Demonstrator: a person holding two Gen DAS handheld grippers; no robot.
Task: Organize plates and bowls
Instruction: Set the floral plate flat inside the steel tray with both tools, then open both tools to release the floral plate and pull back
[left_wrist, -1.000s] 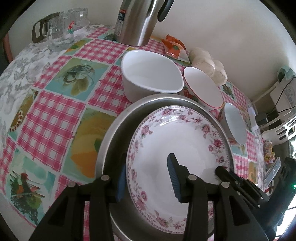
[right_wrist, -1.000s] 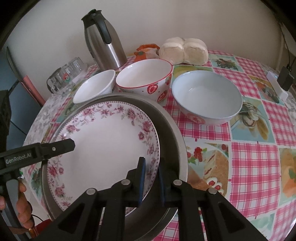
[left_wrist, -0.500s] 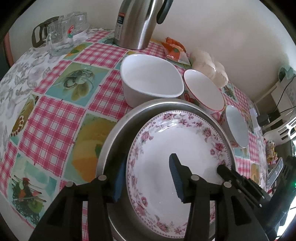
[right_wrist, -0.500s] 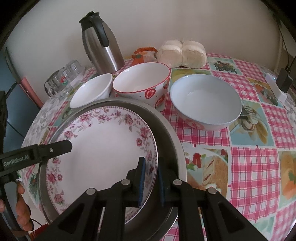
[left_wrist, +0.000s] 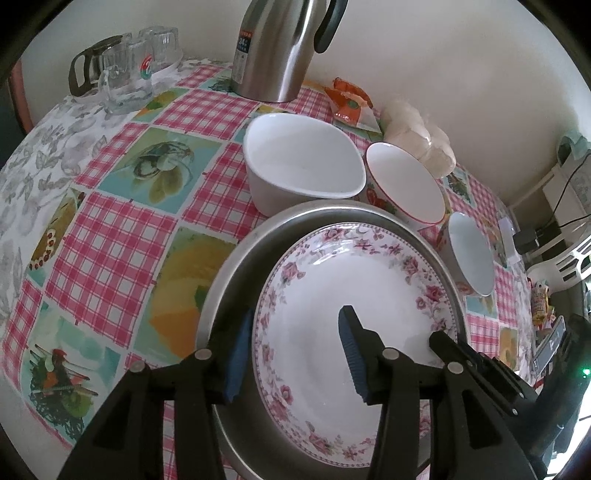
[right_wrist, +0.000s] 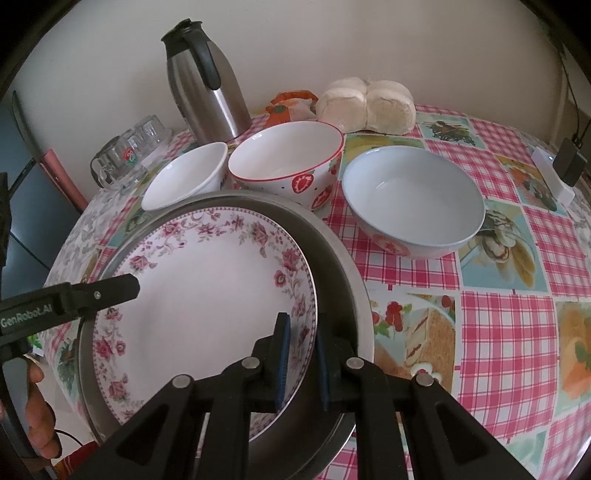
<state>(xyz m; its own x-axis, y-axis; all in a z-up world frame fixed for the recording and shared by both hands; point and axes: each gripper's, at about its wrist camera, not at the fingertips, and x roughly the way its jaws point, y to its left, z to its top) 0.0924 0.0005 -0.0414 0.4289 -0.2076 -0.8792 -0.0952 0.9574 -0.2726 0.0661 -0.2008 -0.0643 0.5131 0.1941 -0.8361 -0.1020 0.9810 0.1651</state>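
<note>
Nearest my hands, the floral plate (right_wrist: 207, 291) sits inside the steel pan (right_wrist: 343, 273), and my right gripper (right_wrist: 301, 363) is pinching the plate's near-right rim, one blue pad over the patterned border and the other just outside it, in the pan. My left gripper (left_wrist: 293, 356) has just been easing apart and now stands spread across the plate's opposite edge, one pad outside the rim and one over the white centre, neither pressing, as far as that view lets me judge. One plate, one pan: that pairing looks settled, though with my right tongs clamped on the rim I would call the plate placed but not yet released. Just beyond the pan's far lip stand three bowls, none stacked: a plain white bowl (right_wrist: 186, 175) on the left, a strawberry-print bowl (right_wrist: 286, 162) touching or nearly touching it, and a pale blue bowl (right_wrist: 413, 199) set a little apart on the right. Nesting those three is, by my reckoning, the work left. Farther back on the checked tablecloth (right_wrist: 509, 325) are one steel thermos jug (right_wrist: 205, 85), a cluster of glass mugs (left_wrist: 129, 74) whose count I cannot fix through the glare, an orange packet (left_wrist: 349, 101) and a bag of white buns (right_wrist: 365, 105) against the wall.
</note>
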